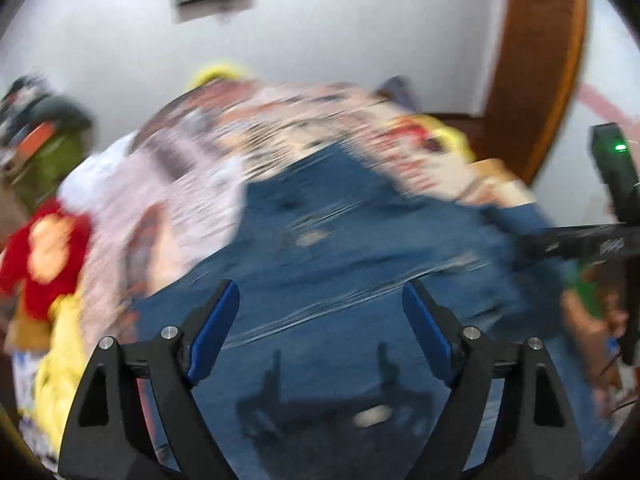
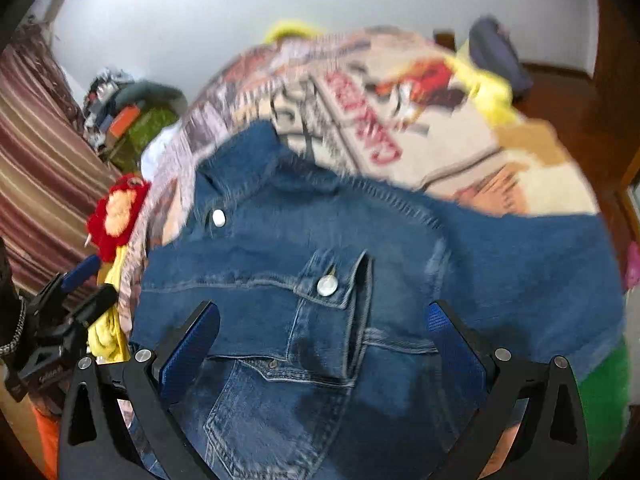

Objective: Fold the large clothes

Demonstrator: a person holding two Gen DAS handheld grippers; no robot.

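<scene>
A blue denim jacket (image 2: 360,264) lies spread on a bed covered by a printed comic-pattern sheet (image 2: 400,112). Its chest pocket with a metal button (image 2: 327,285) faces up. My right gripper (image 2: 324,320) is open and hovers just above the pocket, holding nothing. In the left wrist view the jacket (image 1: 340,248) fills the middle, badly motion-blurred. My left gripper (image 1: 320,300) is open above the denim, empty. The right gripper (image 1: 580,240) shows at the right edge of the left wrist view, and the left gripper (image 2: 76,288) shows at the left edge of the right wrist view.
A red and yellow plush toy (image 2: 118,216) and yellow cloth (image 2: 106,332) lie at the bed's left side. A pile of clutter (image 2: 128,108) stands behind it. A striped curtain (image 2: 36,168) hangs at the left. A wooden door frame (image 1: 536,64) is at the right.
</scene>
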